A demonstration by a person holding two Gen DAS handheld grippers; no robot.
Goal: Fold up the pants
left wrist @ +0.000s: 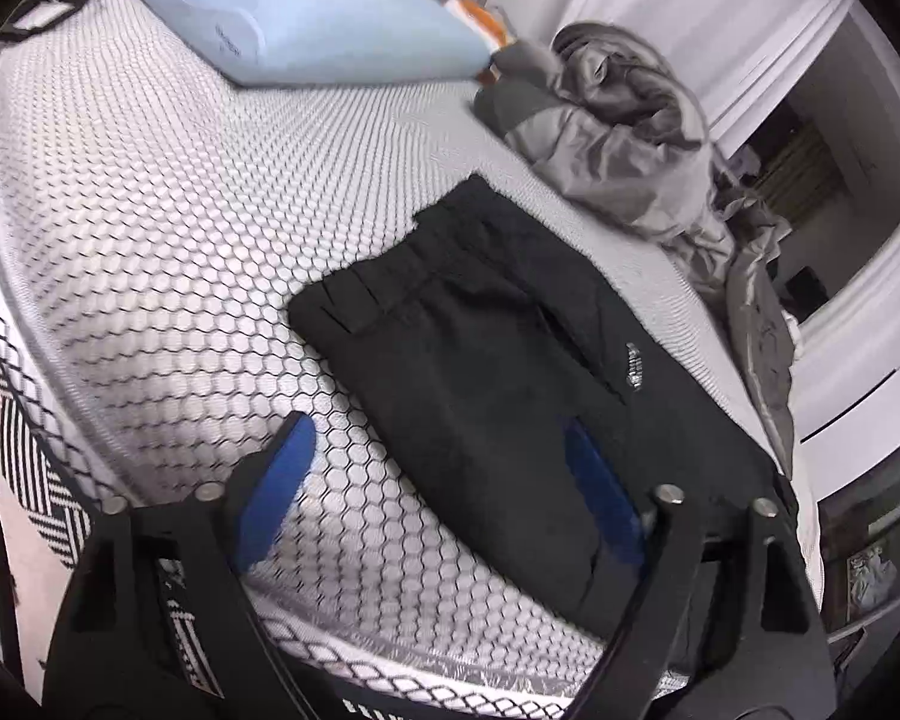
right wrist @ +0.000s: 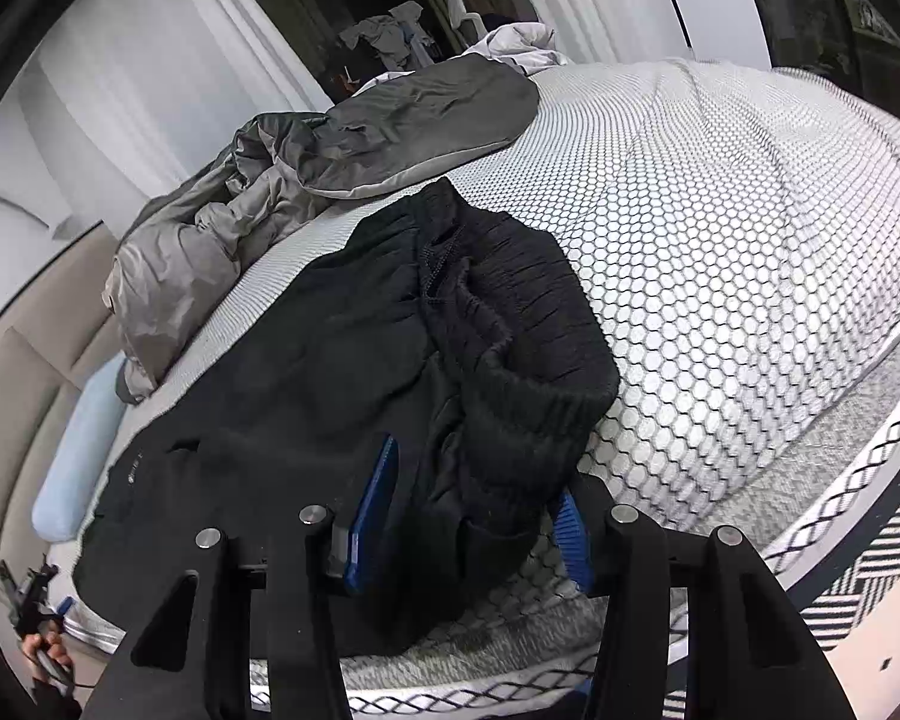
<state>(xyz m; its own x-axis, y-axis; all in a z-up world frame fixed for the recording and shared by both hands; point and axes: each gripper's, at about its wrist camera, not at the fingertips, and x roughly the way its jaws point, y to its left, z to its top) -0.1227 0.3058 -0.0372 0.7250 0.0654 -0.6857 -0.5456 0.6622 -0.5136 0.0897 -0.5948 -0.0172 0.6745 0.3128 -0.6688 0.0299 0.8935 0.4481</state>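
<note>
Black pants (left wrist: 492,360) lie folded on a mattress with a white and black honeycomb cover (left wrist: 150,210). My left gripper (left wrist: 438,450) is open above the pants' near edge, its blue fingers (left wrist: 282,480) apart, one over the mattress and one over the fabric. In the right wrist view the same pants (right wrist: 330,372) show ribbed cuffs bunched up at the near end. My right gripper (right wrist: 474,510) is open, its blue fingers (right wrist: 372,510) on either side of a bunched ribbed cuff (right wrist: 528,438). The left gripper (right wrist: 30,600) shows small at the far lower left.
A light blue pillow (left wrist: 306,12) lies at the head of the bed. A crumpled grey quilt (left wrist: 618,138) lies beside the pants along the far side, also in the right wrist view (right wrist: 330,150). White wardrobe doors (right wrist: 120,90) stand behind. The mattress edge (right wrist: 840,462) runs near my right gripper.
</note>
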